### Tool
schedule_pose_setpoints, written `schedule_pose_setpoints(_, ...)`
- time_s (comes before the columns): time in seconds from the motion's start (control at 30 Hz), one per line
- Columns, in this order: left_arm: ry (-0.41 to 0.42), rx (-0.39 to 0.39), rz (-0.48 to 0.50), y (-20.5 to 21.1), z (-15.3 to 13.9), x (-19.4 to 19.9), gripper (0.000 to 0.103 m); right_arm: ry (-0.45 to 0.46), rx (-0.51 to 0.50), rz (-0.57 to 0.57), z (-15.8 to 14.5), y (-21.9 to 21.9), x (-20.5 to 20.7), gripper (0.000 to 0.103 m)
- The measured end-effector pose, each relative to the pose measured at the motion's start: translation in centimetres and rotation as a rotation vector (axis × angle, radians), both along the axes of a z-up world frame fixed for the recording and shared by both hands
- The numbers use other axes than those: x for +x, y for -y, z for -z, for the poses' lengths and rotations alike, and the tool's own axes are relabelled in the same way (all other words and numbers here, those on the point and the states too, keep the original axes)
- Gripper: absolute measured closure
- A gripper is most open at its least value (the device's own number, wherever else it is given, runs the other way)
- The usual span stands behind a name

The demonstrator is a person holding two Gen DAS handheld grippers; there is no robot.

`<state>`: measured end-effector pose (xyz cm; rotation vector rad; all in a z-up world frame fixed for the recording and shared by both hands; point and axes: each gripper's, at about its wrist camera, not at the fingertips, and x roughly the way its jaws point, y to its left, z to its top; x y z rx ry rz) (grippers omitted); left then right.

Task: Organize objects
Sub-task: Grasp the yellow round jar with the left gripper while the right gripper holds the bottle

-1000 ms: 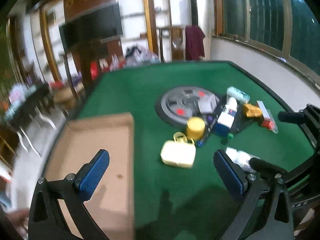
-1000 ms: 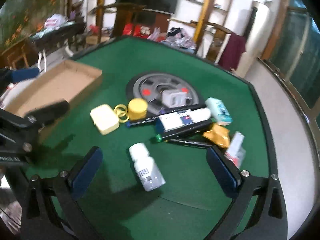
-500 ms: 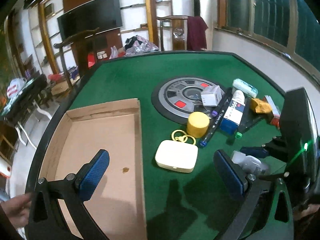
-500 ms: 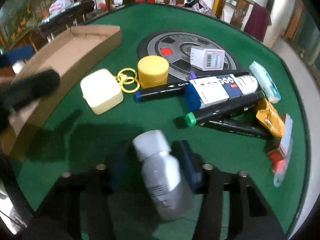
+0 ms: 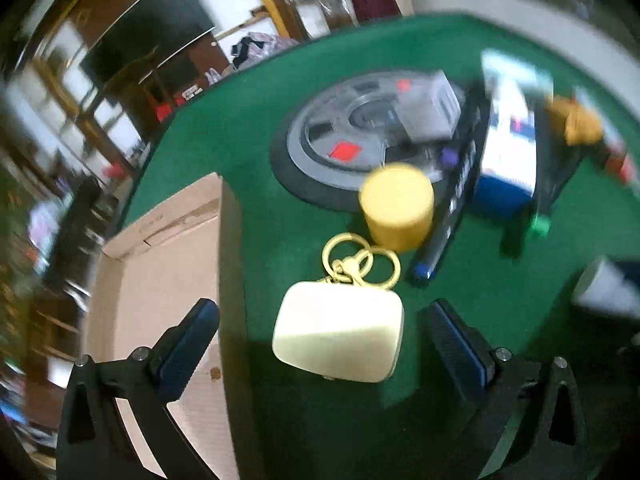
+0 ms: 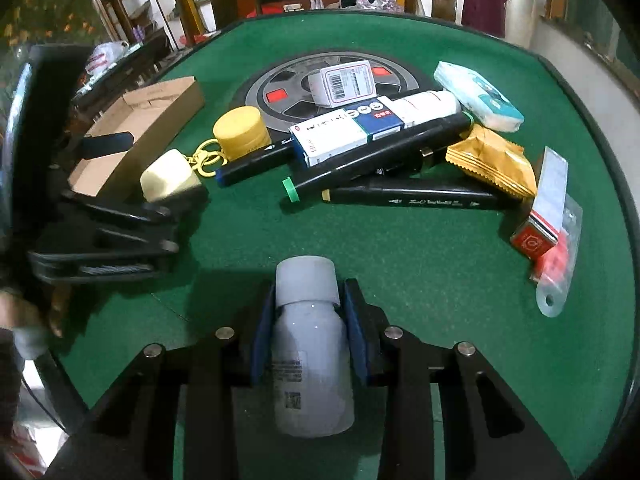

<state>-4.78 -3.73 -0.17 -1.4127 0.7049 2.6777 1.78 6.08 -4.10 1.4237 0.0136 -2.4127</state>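
My right gripper [image 6: 308, 320] is shut on a white pill bottle [image 6: 310, 360], which lies lengthwise between the blue pads with its cap pointing away, just above the green felt. My left gripper [image 5: 320, 312] is open and straddles a cream case [image 5: 340, 336] with gold key rings [image 5: 360, 260]; neither pad touches it. In the right wrist view the cream case [image 6: 168, 176] sits between the left gripper's black fingers. A shallow cardboard box [image 5: 160, 280] lies just left of the case.
Beyond the case stand a yellow jar [image 6: 240, 132], several black markers [image 6: 408, 196], a blue-white medicine box [image 6: 340, 132], a tissue pack [image 6: 476, 96], an orange snack packet [image 6: 492, 160] and a red boxed item [image 6: 548, 216]. A small white box [image 6: 348, 80] rests on the grey disc [image 6: 280, 92].
My right gripper came down over the white bottle and closed on it. My left gripper moved forward and down until the cream case lay between its open fingers.
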Motion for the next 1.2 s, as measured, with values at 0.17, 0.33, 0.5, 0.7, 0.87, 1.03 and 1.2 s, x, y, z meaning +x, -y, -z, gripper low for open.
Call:
schedule_pose_setpoints(0.17,0.051,0.111,0.029,0.0,-1.3,1.5,0.07,-0.006,-0.019,-0.001,-0.1,-0.5,0.1,0.071)
schedule_pose_setpoints(0.33,0.051,0.163,0.022,0.2,-2.3,2.2,0.073,-0.006,-0.037,0.003,0.1,-1.0,0.1,0.071)
schedule_pose_setpoints(0.5,0.002,0.322,0.059,1.6,-5.8,2.5,0.041,-0.014,-0.051,-0.003,0.4,-1.3,0.4,0.071)
schedule_pose_setpoints(0.7,-0.05,0.231,0.135,-1.3,-5.9,0.4,0.026,-0.009,-0.1,0.009,0.5,-1.9,0.0,0.071)
schedule_pose_setpoints(0.87,0.013,0.185,0.132,-2.9,-3.0,-1.5,0.032,-0.007,-0.106,0.01,0.5,-1.9,-0.1,0.071)
schedule_pose_setpoints(1.03,0.048,0.26,0.12,-3.0,-2.7,-0.6,0.054,-0.015,-0.095,0.009,0.4,-1.5,0.0,0.071)
schedule_pose_setpoints(1.2,-0.003,0.332,0.11,-2.4,-5.3,0.8,0.069,0.004,-0.099,0.004,0.3,-0.9,-0.1,0.073)
